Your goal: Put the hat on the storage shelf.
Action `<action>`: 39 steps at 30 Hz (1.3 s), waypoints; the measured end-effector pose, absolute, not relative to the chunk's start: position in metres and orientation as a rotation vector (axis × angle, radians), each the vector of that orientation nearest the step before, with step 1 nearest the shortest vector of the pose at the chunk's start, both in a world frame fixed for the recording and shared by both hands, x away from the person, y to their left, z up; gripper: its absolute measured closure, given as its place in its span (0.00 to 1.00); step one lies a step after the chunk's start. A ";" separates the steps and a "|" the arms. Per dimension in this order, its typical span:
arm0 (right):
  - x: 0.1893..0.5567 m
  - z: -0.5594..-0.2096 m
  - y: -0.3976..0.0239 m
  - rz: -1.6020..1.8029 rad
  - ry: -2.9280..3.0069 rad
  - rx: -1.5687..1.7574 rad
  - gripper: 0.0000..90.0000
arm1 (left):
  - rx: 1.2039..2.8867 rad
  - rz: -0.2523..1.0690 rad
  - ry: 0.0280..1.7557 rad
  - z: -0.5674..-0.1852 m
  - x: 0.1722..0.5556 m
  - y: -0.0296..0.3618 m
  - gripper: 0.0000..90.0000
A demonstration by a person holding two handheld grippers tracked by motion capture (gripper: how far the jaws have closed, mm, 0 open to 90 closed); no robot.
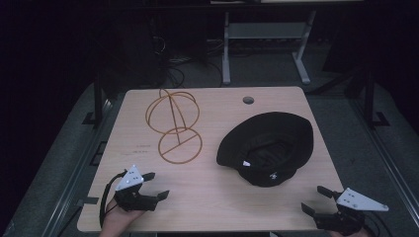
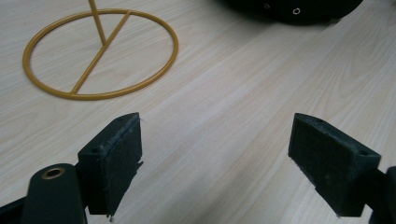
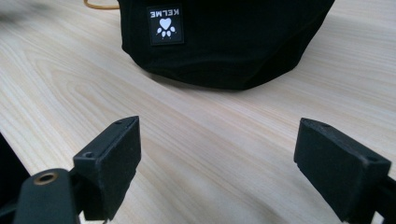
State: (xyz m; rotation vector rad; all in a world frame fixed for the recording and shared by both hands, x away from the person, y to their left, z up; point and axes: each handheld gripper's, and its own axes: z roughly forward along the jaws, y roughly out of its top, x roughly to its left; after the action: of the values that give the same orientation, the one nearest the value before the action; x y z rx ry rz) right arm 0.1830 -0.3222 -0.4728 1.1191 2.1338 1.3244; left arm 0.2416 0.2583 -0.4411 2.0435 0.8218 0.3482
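A black bucket hat (image 1: 269,146) lies upside down, opening up, on the right half of the wooden table (image 1: 207,192). Its crown with a white paw label (image 3: 165,24) faces my right gripper. A gold wire hat stand (image 1: 174,123) rises at the left centre, its round base ring (image 2: 100,51) flat on the wood. My left gripper (image 1: 154,185) rests open near the front left edge, jaws wide apart and nothing between them. My right gripper (image 1: 316,198) sits open at the front right corner, a short way in front of the hat.
A round cable hole (image 1: 248,100) lies near the table's far edge. Behind the table stand a white desk frame (image 1: 262,44) and cables on a dark floor. Bare wood stretches between the two grippers.
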 end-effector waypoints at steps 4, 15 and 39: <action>0.182 -0.473 -0.321 1.327 2.145 1.116 0.16 | 2.069 0.344 0.801 -0.441 0.241 0.250 0.19; 0.181 -0.470 -0.323 1.346 2.136 1.111 0.16 | 2.106 0.327 0.736 -0.434 0.241 0.231 0.19; 0.180 -0.468 -0.323 1.348 2.143 1.106 0.16 | 2.145 0.265 0.569 -0.400 0.255 0.172 0.20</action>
State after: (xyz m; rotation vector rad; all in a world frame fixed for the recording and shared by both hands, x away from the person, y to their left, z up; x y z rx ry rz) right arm 0.1798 -0.3230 -0.4680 1.1058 2.1431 1.3476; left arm 0.2555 0.1715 -0.3999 2.1454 0.5688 0.2652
